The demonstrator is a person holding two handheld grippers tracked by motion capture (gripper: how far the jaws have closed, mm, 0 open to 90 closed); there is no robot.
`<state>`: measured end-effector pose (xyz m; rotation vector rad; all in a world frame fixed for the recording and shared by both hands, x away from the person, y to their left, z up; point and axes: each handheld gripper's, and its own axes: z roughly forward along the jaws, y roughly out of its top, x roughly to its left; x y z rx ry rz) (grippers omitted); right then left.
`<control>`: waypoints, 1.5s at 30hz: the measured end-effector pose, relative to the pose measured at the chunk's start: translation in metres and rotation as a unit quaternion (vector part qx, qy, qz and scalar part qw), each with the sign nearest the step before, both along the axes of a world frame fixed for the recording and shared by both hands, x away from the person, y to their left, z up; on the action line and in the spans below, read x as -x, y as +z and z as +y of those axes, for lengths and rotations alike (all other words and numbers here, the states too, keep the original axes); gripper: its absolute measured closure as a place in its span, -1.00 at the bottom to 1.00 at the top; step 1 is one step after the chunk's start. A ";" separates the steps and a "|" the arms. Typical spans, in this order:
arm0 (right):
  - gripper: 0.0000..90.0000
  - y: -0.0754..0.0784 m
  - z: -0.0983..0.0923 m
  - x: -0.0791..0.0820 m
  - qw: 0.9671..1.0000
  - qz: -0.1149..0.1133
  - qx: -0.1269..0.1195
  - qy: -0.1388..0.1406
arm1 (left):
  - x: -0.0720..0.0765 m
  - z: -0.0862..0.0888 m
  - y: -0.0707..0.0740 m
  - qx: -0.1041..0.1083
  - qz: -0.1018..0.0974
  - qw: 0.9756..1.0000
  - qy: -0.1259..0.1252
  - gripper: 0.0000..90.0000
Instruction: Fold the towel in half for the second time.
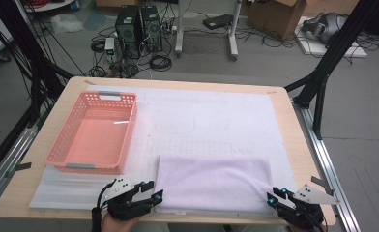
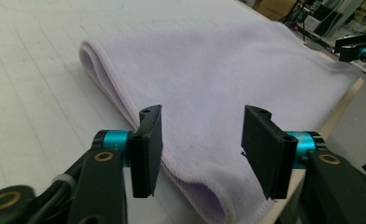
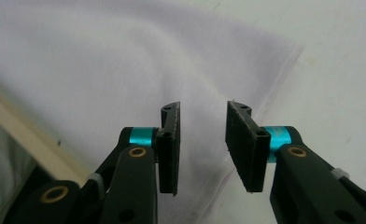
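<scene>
A folded lilac towel (image 1: 214, 181) lies flat near the table's front edge. My left gripper (image 1: 151, 191) sits at its front left corner with jaws apart. In the left gripper view the left gripper (image 2: 202, 114) is open, and the towel's (image 2: 209, 79) folded corner lies between and below the pads, untouched. My right gripper (image 1: 275, 194) is at the towel's front right corner. In the right gripper view the right gripper (image 3: 202, 107) stands open above the towel (image 3: 102, 70) near its edge, pressing on nothing. The right gripper (image 2: 358, 49) also shows far off in the left gripper view.
An empty pink plastic basket (image 1: 132, 125) stands at the left of the table. A white foam mat (image 1: 211, 121) covers most of the wooden tabletop (image 1: 294, 125). Cables, computer towers and boxes lie on the floor beyond the far edge.
</scene>
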<state>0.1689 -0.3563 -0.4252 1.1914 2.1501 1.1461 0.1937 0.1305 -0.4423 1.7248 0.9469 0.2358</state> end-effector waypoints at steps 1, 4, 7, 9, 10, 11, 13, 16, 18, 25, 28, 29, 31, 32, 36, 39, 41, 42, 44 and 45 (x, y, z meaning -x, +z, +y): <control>0.52 0.001 -0.001 -0.001 1.000 -0.008 -0.002 -0.003 | -0.003 0.000 0.000 0.004 -0.001 1.000 0.001 0.05; 0.61 -0.002 -0.002 -0.010 1.000 -0.009 -0.006 -0.014 | -0.011 -0.002 0.002 0.010 -0.004 1.000 0.005 0.05; 0.60 -0.006 0.001 -0.021 1.000 -0.004 0.002 -0.010 | -0.023 -0.006 0.003 0.010 -0.007 1.000 0.002 0.07; 0.57 -0.006 0.004 -0.029 1.000 -0.004 0.007 -0.008 | -0.034 -0.010 0.003 0.002 -0.010 1.000 -0.005 0.09; 0.57 -0.006 0.005 -0.035 1.000 -0.006 0.006 -0.009 | -0.037 -0.011 0.004 0.000 -0.010 1.000 -0.007 0.11; 0.56 -0.005 0.005 -0.039 1.000 -0.004 0.003 -0.007 | -0.044 -0.012 0.004 -0.001 -0.011 1.000 -0.007 0.13; 0.55 -0.005 0.008 -0.050 1.000 -0.002 0.003 -0.002 | -0.054 -0.015 0.005 0.000 -0.011 1.000 -0.012 0.19; 0.56 -0.004 0.014 -0.070 1.000 0.009 -0.005 0.014 | -0.073 -0.021 0.004 -0.002 0.008 1.000 -0.025 0.24; 0.57 -0.005 0.022 -0.084 1.000 0.018 -0.010 0.022 | -0.086 -0.028 0.003 -0.010 0.021 0.999 -0.037 0.30; 0.63 -0.018 0.050 -0.123 0.997 0.046 0.031 0.046 | -0.106 -0.042 -0.008 -0.087 0.037 0.996 0.001 0.45; 0.67 -0.019 0.045 -0.124 0.998 0.030 0.050 0.001 | -0.106 -0.042 -0.009 -0.100 0.035 0.994 0.025 0.60; 0.67 -0.019 0.041 -0.125 0.998 0.025 0.054 -0.011 | -0.106 -0.042 -0.009 -0.101 0.035 0.994 0.032 0.64; 0.65 -0.020 0.034 -0.125 0.998 0.024 0.047 -0.028 | -0.105 -0.042 -0.009 -0.103 0.033 0.993 0.041 0.66; 0.62 -0.020 0.032 -0.124 0.998 0.020 0.047 -0.034 | -0.105 -0.042 -0.009 -0.105 0.031 0.993 0.044 0.65; 0.37 -0.012 0.022 -0.116 0.999 0.002 0.031 -0.039 | -0.103 -0.036 -0.007 -0.083 0.018 0.996 0.036 0.25; 0.10 -0.006 0.004 -0.114 0.998 -0.003 -0.008 -0.057 | -0.106 -0.033 -0.007 -0.065 0.013 0.997 0.045 0.01; 0.03 -0.010 -0.003 -0.116 0.998 0.008 -0.012 -0.066 | -0.109 -0.030 -0.005 -0.057 0.011 0.997 0.054 -0.10; 0.01 -0.013 -0.005 -0.118 0.997 0.016 -0.015 -0.068 | -0.110 -0.030 -0.005 -0.058 0.009 0.997 0.059 -0.11; 0.00 -0.018 -0.005 -0.122 0.997 0.024 -0.016 -0.067 | -0.114 -0.027 -0.008 -0.058 0.017 0.996 0.063 -0.12; 0.00 -0.020 -0.004 -0.124 0.998 0.031 -0.012 -0.062 | -0.116 -0.027 -0.009 -0.061 0.032 0.996 0.063 -0.12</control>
